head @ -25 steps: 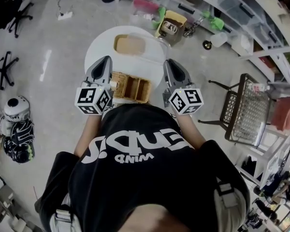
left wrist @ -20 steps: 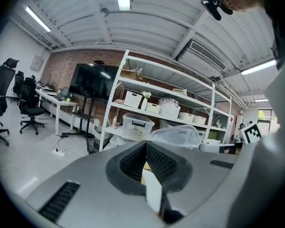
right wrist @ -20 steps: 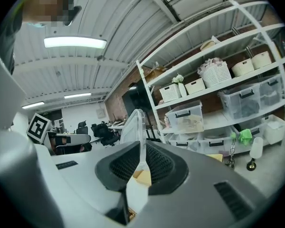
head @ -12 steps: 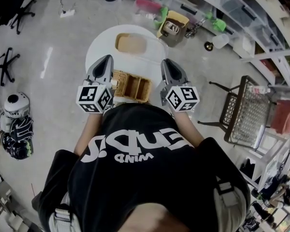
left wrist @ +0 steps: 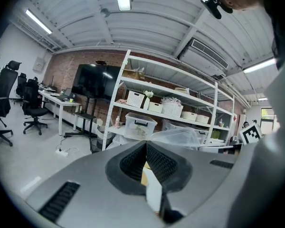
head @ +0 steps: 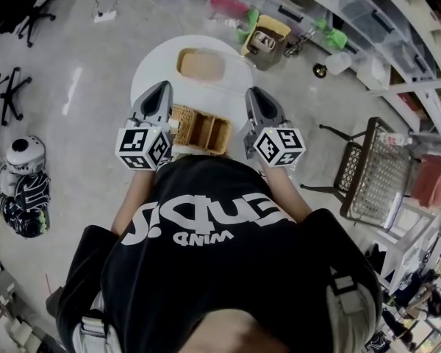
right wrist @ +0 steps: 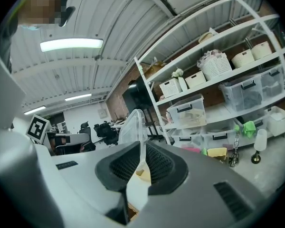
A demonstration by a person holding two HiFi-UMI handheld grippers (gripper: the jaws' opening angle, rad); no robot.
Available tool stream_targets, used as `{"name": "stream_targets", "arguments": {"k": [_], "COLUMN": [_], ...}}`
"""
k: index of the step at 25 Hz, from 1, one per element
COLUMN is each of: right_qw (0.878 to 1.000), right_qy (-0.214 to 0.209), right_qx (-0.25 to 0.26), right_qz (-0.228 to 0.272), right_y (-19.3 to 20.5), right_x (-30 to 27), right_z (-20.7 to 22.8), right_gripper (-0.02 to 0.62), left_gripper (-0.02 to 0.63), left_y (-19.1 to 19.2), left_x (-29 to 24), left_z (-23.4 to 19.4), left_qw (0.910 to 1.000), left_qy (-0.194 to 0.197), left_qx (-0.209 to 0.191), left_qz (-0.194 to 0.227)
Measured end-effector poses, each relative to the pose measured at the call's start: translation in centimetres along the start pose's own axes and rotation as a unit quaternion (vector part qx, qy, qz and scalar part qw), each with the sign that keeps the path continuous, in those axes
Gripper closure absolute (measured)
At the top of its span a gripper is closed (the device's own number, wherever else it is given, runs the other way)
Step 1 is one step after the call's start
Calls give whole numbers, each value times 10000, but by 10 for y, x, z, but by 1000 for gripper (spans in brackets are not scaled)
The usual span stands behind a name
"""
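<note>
Nearest, the left gripper (left wrist: pixel 146 146) is hovering over the wicker basket's (head: pixel 200 129) left end, jaws pressed together and empty. The right gripper (right wrist: pixel 141 146) is pinching a clear plastic lid (right wrist: pixel 133 122) by its thin edge. Beyond the 2 grippers, a tan-filled container (head: pixel 198 66) is sitting on the round white table (head: pixel 148 72).

Right gripper (head: pixel 253 96) slightly nearer the wicker basket (head: pixel 198 129) than before

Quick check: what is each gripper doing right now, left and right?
Left gripper: closed, holding nothing.
Right gripper: closed, holding nothing.
</note>
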State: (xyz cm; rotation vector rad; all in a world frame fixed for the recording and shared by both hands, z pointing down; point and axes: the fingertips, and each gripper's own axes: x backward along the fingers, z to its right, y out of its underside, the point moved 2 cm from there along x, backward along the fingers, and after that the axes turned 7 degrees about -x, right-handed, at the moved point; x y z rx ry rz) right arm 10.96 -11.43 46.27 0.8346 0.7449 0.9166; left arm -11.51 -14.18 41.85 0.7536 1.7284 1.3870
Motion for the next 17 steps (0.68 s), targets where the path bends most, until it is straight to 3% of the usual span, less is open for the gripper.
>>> {"name": "stream_targets", "arguments": {"k": [17], "right_qw": [9996], "right_qy": [-151], "right_qx": [-201], "right_qz": [-93], "right_y": [2], "right_x": [-10], "right_z": [0], "right_gripper": [558], "left_gripper": [607], "left_y": [1], "left_x": [-4], "left_z": [0], "left_qw": [10000], "left_qy": [-14], "left_qx": [35], "left_qz": [-58]}}
